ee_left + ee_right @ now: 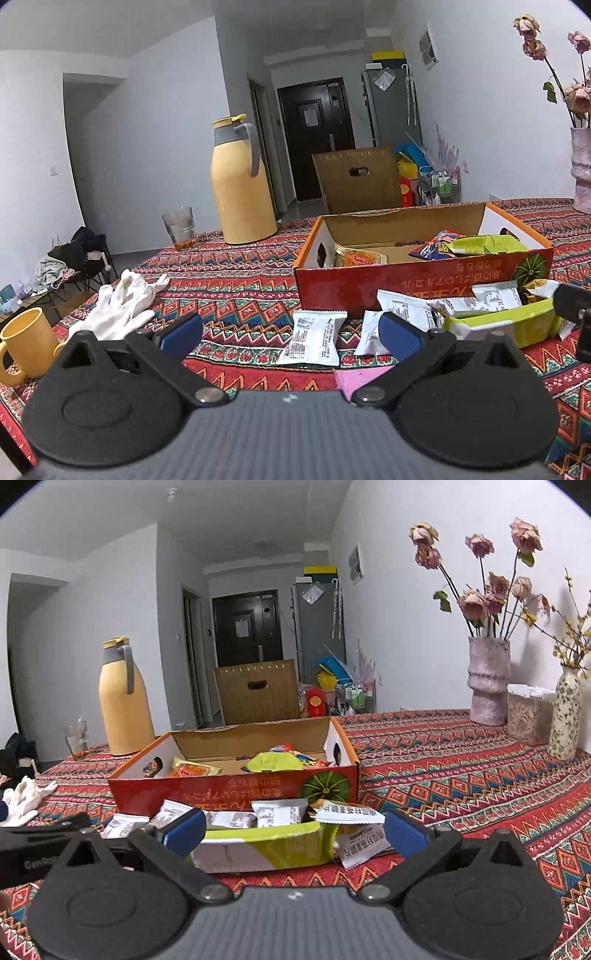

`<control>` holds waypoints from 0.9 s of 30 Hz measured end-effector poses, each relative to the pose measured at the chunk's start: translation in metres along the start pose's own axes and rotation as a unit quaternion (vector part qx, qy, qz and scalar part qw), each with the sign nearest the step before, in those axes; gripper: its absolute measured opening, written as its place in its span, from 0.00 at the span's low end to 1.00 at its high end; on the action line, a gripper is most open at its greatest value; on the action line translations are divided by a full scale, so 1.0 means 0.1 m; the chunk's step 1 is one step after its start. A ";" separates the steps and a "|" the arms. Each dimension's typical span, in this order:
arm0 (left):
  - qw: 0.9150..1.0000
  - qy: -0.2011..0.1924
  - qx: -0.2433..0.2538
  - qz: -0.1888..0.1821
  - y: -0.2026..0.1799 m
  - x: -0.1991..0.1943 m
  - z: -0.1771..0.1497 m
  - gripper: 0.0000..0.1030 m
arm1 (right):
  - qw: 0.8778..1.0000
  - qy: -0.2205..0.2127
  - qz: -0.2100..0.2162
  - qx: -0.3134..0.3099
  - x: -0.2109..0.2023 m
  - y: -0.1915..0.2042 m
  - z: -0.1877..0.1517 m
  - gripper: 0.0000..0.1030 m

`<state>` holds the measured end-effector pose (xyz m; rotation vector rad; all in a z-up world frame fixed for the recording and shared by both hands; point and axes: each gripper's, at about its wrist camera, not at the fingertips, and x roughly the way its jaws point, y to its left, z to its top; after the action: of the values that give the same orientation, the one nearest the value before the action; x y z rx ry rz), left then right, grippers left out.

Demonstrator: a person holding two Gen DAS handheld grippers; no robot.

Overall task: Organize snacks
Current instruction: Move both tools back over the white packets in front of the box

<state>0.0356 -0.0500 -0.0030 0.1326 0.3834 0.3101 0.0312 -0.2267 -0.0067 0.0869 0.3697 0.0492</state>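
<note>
- Both jaws we hold spread: left gripper (290, 338) over a white packet (312, 341), right gripper (295, 830) around the green tray (266, 849).
- We see snacks inside the red box (236, 794) behind.

One red box (236, 794), one green carton (266, 845), two vases (487, 681), one thermos (123, 701), one mug (26, 341)

My left tool's own body covers most of the pink packet (364, 378), and the picture's edge cuts off the yellow mug (24, 341). The red box (236, 786) wall hides the lower parts of the snacks inside, and the print on the white sachets (275, 814) is too small to read.
</note>
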 end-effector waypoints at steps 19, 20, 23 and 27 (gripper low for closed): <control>1.000 0.002 0.004 0.008 -0.03 0.13 0.01 1.00 | 0.999 0.025 -0.019 0.005 0.24 -0.07 0.00 1.00; 1.000 0.002 0.005 0.007 -0.03 0.13 0.01 1.00 | 0.999 0.025 -0.019 0.005 0.25 -0.08 0.00 1.00; 1.000 0.002 0.006 0.004 -0.04 0.14 0.00 1.00 | 0.999 0.025 -0.019 0.006 0.26 -0.08 0.00 1.00; 1.000 0.005 0.006 0.002 -0.05 0.16 0.01 1.00 | 0.999 0.026 -0.019 0.008 0.27 -0.10 0.00 1.00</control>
<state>0.0509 -0.0496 -0.0085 0.1431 0.3945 0.3126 0.0569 -0.2353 -0.0179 0.0955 0.4230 0.0107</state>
